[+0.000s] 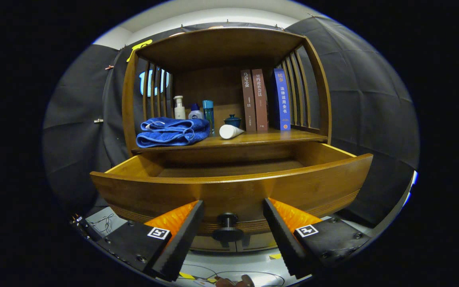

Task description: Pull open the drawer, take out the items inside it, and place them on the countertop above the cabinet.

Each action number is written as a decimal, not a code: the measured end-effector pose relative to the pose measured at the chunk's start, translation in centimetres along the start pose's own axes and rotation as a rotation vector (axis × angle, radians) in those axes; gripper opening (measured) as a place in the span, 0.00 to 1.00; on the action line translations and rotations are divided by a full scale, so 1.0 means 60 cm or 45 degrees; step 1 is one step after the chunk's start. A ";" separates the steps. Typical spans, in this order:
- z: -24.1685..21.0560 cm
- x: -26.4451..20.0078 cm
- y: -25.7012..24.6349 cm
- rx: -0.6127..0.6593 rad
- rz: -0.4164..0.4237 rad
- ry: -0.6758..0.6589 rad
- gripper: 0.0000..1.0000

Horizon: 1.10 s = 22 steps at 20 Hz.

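We are holding the gripper (233,227) wide open, with nothing between its fingers, just in front of the curved brown wooden drawer (233,191), which is standing pulled out. The small dark round knob (227,226) on the drawer front is sitting between the two fingers, slightly nearer the left one, and neither finger is touching it.

Beyond the fingers, over the drawer's front wall, we are seeing only the far strip of the drawer floor, and it looks bare; the near part is hidden behind the wall, so we cannot tell whether anything is lying there.

Further ahead, on the wooden worktop (293,137) above the drawer, a folded blue towel (172,132) is lying to the left, a white tube (230,131) is lying on its side near the middle, and small bottles (193,109) and upright books (265,99) are standing behind.

We judge the drawer stiff and fairly heavy, best handled by its knob. If items of this kind remain inside, a towel would be soft and should be pinched at a thick fold, while a tube would be smooth and prone to rolling, so gripped across its body.
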State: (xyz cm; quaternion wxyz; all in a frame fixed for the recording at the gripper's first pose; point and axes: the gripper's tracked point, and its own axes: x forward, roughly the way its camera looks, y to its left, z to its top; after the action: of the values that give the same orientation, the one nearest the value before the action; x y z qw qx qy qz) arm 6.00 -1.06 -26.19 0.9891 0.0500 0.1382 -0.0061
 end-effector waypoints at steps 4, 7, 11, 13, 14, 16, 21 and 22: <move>0.012 0.062 0.002 0.009 -0.002 0.030 0.99; 0.017 0.109 0.003 0.025 0.001 0.028 0.99; 0.023 0.155 0.005 0.047 0.003 0.031 0.99; 0.024 0.173 0.004 0.061 0.005 0.032 0.99; 0.025 0.177 0.004 0.065 0.006 0.029 0.99; 0.027 0.184 0.004 0.060 0.004 0.020 0.99; 0.030 0.201 0.005 0.050 -0.005 0.021 0.99; 0.029 0.202 0.004 0.044 -0.010 0.021 0.99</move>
State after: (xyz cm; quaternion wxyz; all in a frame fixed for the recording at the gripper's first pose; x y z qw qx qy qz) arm 18.11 -0.95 -27.83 0.9869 0.0666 0.1464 -0.0119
